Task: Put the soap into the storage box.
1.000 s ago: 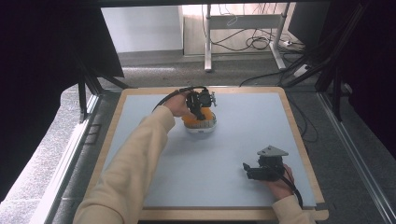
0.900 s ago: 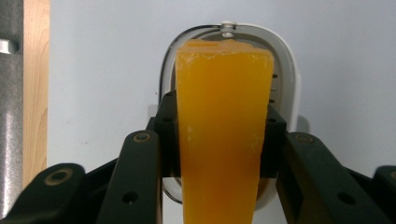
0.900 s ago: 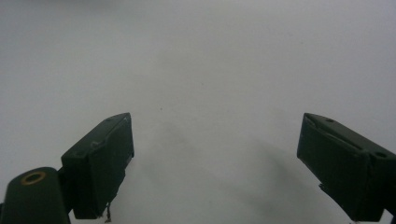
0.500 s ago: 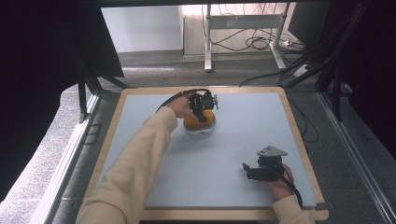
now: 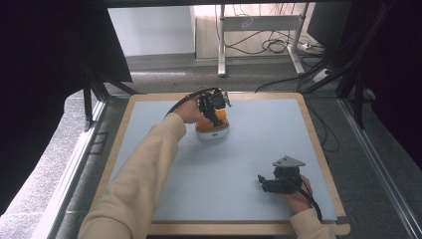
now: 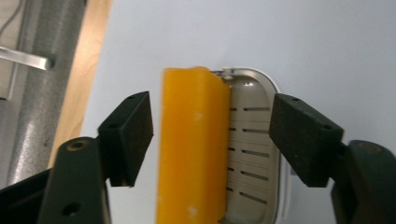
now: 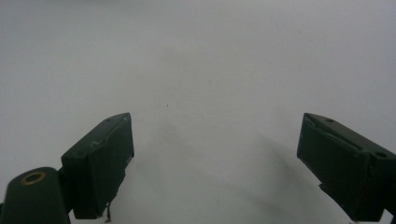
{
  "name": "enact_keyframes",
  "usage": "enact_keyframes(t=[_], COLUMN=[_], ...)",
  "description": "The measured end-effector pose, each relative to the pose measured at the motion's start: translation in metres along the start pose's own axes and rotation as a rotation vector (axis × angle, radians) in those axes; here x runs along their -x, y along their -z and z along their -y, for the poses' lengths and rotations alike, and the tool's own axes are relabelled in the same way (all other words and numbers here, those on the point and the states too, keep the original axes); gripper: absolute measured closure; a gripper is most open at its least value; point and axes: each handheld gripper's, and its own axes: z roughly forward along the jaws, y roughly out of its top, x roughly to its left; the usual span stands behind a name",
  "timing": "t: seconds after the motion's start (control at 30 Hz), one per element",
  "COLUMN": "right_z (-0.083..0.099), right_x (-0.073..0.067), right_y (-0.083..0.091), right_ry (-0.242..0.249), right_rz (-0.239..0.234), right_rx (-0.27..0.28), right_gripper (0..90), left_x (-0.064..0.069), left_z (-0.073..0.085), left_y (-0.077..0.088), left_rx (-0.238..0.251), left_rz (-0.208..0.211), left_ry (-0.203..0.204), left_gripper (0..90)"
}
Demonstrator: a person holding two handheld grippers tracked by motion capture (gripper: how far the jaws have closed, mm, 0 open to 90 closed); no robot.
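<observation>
While the left gripper's (image 6: 212, 135) jaws just opened off the soap (image 6: 194, 149) — dish (image 6: 254, 154) beside — right gripper (image 7: 215, 163) gapes wide.

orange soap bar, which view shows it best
The left gripper view: the orange soap bar stands on edge, close up, at the side of the slotted soap dish, between the left gripper's open jaws, touching neither. The high view gives only a small orange patch under that gripper. The right gripper view shows bare table.

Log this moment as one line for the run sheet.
left gripper: jaws just opened, open astride orange soap bar | soap: on edge in white slotted dish | right gripper: open over table
</observation>
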Motion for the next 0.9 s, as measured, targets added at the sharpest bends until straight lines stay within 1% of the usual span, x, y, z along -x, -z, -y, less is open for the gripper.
enact_keyframes(t=[0.13, 0.23, 0.27, 0.33, 0.43, 0.47, 0.67, 0.8, 0.9], right_z=[0.0, 0.0, 0.0, 0.0, 0.0, 0.0, 0.0, 0.0, -0.001], right_x=[0.001, 0.001, 0.001, 0.001, 0.001, 0.001, 0.0, -0.001, -0.001], right_y=[0.0, 0.0, 0.0, 0.0, 0.0, 0.0, 0.0, 0.0, 0.0], right_ry=[-0.002, -0.002, -0.001, -0.001, -0.001, 0.001, 0.004, 0.006, 0.006], right_rz=[0.002, 0.003, 0.003, 0.002, 0.002, 0.003, 0.004, 0.007, 0.007], right_rx=[0.001, 0.001, 0.001, 0.002, 0.001, 0.002, -0.001, -0.001, -0.001], right_gripper=[11.3, 11.3, 11.3, 11.3, 11.3, 11.3, 11.3, 11.3, 11.3], left_x=[-0.001, 0.0, 0.0, 0.0, 0.002, 0.004, 0.015, 0.024, 0.033], left_z=[0.003, 0.007, 0.009, 0.013, 0.02, 0.023, 0.04, 0.053, 0.064], left_y=[0.005, 0.009, 0.012, 0.017, 0.029, 0.034, 0.061, 0.077, 0.085], left_rx=[0.031, 0.041, 0.048, 0.06, 0.094, 0.103, 0.152, 0.183, 0.196], left_rz=[-0.006, 0.004, 0.01, 0.011, 0.014, 0.007, -0.017, -0.023, -0.022], left_ry=[0.038, 0.059, 0.071, 0.091, 0.126, 0.132, 0.174, 0.198, 0.226], left_gripper=[26.2, 24.6, 24.5, 24.4, 24.2, 24.2, 23.8, 23.8, 24.2])
